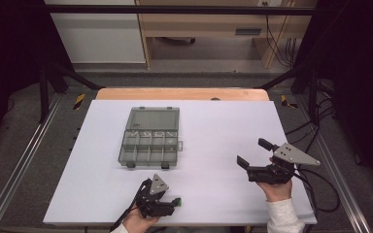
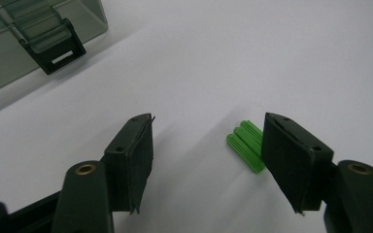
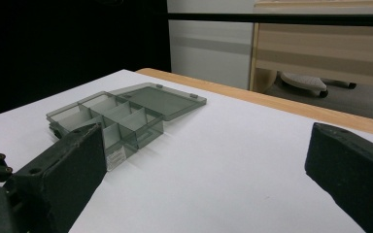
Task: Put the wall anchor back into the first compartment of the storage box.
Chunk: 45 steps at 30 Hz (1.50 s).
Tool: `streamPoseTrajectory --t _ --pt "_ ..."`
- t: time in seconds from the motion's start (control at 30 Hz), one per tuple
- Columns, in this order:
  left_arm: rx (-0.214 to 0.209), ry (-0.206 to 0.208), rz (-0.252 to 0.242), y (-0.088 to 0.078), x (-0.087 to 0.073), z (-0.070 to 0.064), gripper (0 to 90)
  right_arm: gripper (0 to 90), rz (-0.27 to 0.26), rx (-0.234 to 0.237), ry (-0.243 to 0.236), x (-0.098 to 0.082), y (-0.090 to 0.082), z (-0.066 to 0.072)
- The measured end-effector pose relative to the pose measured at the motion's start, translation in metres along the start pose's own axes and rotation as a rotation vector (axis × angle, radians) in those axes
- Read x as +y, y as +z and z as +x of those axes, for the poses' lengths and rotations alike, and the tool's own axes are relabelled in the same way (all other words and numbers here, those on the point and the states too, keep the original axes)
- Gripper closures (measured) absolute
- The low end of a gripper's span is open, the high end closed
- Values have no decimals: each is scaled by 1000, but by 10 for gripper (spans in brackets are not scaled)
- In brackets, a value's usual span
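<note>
Bright green ribbed plastic wall plugs, a small bundle lying flat on the white bench, between the spread jaws of the left gripper, touching its right-hand jaw, ungrasped, right gripper likewise released, holding nothing.

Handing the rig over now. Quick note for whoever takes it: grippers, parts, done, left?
Left gripper: open, low over the table, green plugs lying beside its right-hand jaw, not gripped.
Right gripper: open, holds nothing, right of the box.
Box: lid open flat, compartments look empty.
Done: box opened.
Left: probably close on the plugs and drop them into a compartment, then shut the lid.
</note>
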<state>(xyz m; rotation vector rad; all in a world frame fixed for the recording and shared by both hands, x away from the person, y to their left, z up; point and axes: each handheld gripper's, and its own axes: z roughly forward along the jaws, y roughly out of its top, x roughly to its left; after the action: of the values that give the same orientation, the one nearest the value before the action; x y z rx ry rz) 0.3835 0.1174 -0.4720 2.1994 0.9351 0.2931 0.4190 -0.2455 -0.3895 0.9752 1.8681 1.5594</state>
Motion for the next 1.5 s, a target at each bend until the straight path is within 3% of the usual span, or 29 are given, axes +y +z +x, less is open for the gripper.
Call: streamPoseTrajectory --t 0.3,0.6,0.8,0.87,1.23,1.5 --pt "2 -15 18 3 0 -3 410 19 -1 2 1 0 0 0" --pt "37 -2 41 2 0 -9 454 19 5 2 2 0 0 0" --pt "49 14 57 2 1 -16 536 19 6 5 5 0 0 0" --pt "52 13 56 2 1 -17 612 19 5 7 4 1 -1 0" --pt "48 -2 82 0 3 -21 804 20 8 6 5 1 0 0" --pt "38 -10 79 0 3 -19 827 20 15 9 -3 0 0 -1"
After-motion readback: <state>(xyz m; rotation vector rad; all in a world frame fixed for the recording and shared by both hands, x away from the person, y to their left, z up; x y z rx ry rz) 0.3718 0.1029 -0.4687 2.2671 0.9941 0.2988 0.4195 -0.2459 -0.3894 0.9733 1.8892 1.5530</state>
